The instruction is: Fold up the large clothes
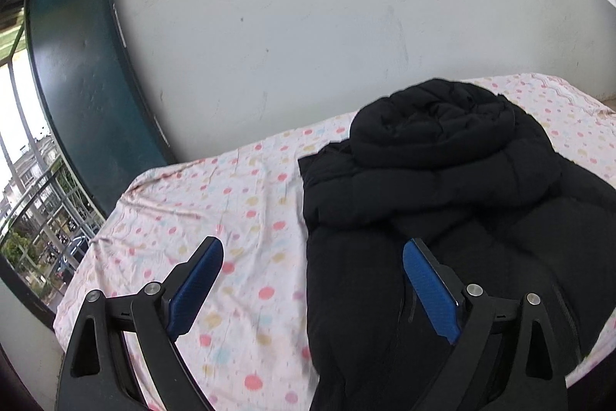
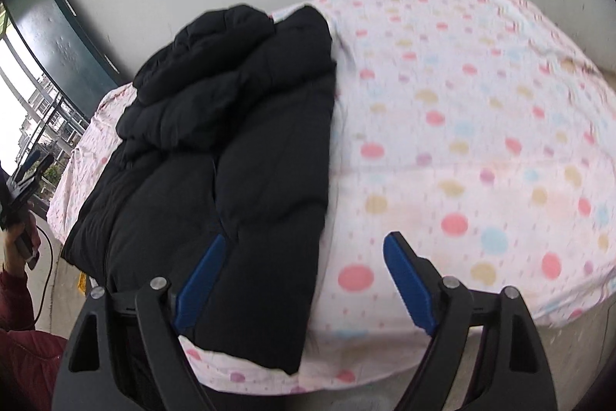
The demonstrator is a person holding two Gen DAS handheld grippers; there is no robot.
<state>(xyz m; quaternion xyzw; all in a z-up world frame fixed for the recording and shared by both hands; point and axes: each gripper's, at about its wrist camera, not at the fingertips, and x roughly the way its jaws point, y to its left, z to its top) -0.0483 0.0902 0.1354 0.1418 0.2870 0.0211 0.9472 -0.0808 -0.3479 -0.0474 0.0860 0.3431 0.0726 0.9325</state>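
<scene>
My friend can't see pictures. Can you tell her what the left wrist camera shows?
A black puffy jacket lies partly folded on a bed with a polka-dot sheet. The left gripper, with blue pads, hangs open above it, holding nothing. A pale wall stands behind.

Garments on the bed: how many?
1. A black puffer jacket lies folded lengthwise on the polka-dot sheet, hood bundled at the wall end. The right wrist view shows the same jacket. Its bulk could hide something underneath.

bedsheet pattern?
Pale pink-white bedsheet with pink, blue and tan polka dots; clearest in the right wrist view.
</scene>
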